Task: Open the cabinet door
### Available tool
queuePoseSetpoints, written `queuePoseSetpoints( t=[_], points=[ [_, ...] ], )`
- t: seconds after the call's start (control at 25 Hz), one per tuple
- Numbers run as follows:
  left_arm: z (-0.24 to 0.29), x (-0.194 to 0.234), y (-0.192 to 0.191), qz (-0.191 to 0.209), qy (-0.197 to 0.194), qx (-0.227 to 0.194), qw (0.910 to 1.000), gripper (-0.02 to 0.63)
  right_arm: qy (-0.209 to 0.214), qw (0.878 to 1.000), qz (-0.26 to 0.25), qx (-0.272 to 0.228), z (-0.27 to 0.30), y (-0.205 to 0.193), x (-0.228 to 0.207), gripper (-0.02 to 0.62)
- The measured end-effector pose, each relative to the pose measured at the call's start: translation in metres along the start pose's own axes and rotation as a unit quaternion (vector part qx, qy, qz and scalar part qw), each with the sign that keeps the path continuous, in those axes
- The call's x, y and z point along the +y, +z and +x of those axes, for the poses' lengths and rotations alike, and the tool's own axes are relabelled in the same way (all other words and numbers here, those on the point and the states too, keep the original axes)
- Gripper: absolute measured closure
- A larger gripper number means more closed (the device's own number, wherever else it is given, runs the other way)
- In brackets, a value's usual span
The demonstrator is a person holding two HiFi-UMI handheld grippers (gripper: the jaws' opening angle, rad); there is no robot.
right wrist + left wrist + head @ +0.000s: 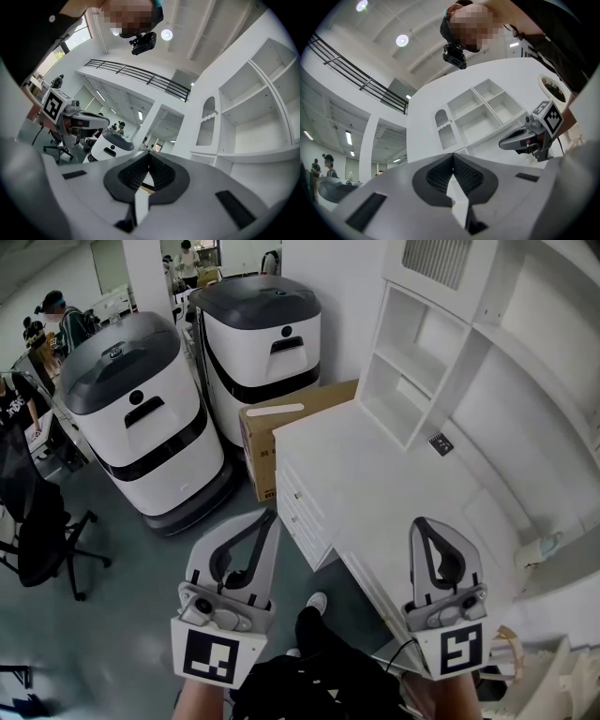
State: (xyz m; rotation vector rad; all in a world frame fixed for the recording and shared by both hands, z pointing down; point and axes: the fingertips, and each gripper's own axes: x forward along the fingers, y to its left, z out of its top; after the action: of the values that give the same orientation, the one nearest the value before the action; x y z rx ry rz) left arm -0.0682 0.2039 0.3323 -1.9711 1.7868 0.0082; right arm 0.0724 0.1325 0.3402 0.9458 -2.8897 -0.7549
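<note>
both hand-held grippers hang low in the head view, side by side and well apart, with their tips pointing away from the person. the left gripper has its jaws pressed together with nothing between them; in its own view the ribbed pads meet along one line. the right gripper is closed the same way and also holds nothing. neither one touches any furniture. the left gripper is over the grey floor, and the right is over the front edge of a white counter.

the cabinet door is a white panel with a louvred inset, arch-topped in the gripper views. it sits at the top of the head view in the tall white unit behind the counter, beside the open shelf compartments and well ahead of both grippers. it looks flush with its frame.

a small square marker tag lies on the counter, and drawers line the counter's end face. a cardboard box stands against that end, just beside two white-and-grey machines — the near one and the far one. a black office chair is at the left edge, with people beyond it. the person's shoe shows between the grippers.
</note>
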Motion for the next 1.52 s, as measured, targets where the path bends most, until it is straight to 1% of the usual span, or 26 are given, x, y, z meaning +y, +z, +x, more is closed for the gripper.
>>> queuePoseSetpoints(
  t=[0.36, 0.72, 1.04, 1.24, 1.32, 1.52],
  points=[
    [0.072, 0.017, -0.029, 0.000, -0.008, 0.000, 1.0000, 0.607, -0.009, 1.000, 0.004, -0.003, 0.054, -0.025, -0.048, 0.597],
    [0.158, 0.024, -0.052, 0.001, -0.026, -0.005, 0.9996, 0.607, -0.025, 1.000, 0.011, -0.002, 0.105, -0.057, -0.110, 0.597],
    [0.228, 0.018, -0.071, -0.008, -0.043, -0.003, 0.9990, 0.607, -0.045, 0.999, 0.020, 0.001, 0.126, -0.083, -0.157, 0.597],
    [0.258, 0.005, -0.074, -0.015, -0.061, -0.005, 0.9980, 0.607, -0.059, 0.998, 0.026, 0.002, 0.128, -0.096, -0.180, 0.597],
    [0.266, 0.000, -0.072, -0.011, -0.070, -0.007, 0.9975, 0.607, -0.067, 0.997, 0.029, 0.004, 0.128, -0.098, -0.188, 0.597],
    [0.287, -0.011, -0.054, 0.004, -0.097, -0.033, 0.9947, 0.607, -0.091, 0.996, 0.018, -0.009, 0.127, -0.090, -0.205, 0.597]
  ],
)
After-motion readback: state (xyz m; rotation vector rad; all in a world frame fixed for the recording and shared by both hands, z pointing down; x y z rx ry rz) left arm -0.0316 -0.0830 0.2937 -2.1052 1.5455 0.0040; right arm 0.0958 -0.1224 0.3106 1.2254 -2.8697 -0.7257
